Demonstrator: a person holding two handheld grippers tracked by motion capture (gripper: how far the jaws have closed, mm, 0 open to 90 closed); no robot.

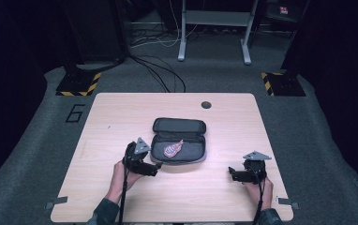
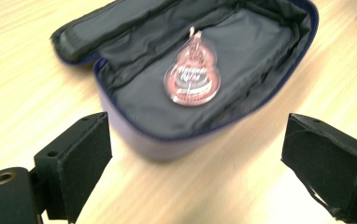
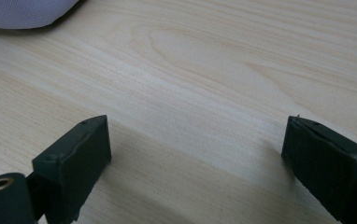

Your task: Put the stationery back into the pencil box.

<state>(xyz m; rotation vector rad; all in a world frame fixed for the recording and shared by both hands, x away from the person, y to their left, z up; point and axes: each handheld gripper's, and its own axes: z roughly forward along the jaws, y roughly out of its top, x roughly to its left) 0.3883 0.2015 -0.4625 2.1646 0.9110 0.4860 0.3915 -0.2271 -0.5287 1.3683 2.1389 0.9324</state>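
An open dark zip pouch (image 1: 200, 154) lies at the middle of the wooden table, its lid (image 1: 178, 125) folded back. Inside rests a flat red gourd-shaped charm in clear wrapping (image 1: 172, 149). My left gripper (image 1: 152, 169) hovers just off the pouch's near left corner, open, with nothing between its jaws. In the left gripper view the pouch's grey-blue wall (image 2: 134, 140) is close ahead of the left gripper (image 2: 195, 172) and the charm (image 2: 193, 74) lies on the lining. My right gripper (image 1: 233, 174) sits low over bare wood to the right, also open; the right gripper (image 3: 195, 172) faces bare wood, with a corner of the pouch (image 3: 22, 11) at top left.
A round cable hole (image 1: 206, 104) is near the table's far edge (image 1: 175, 93). Beyond the table, cables (image 1: 158, 70) run over the grey floor between two stand bases with yellow-black stripes (image 1: 78, 84) and a metal desk frame (image 1: 214, 28).
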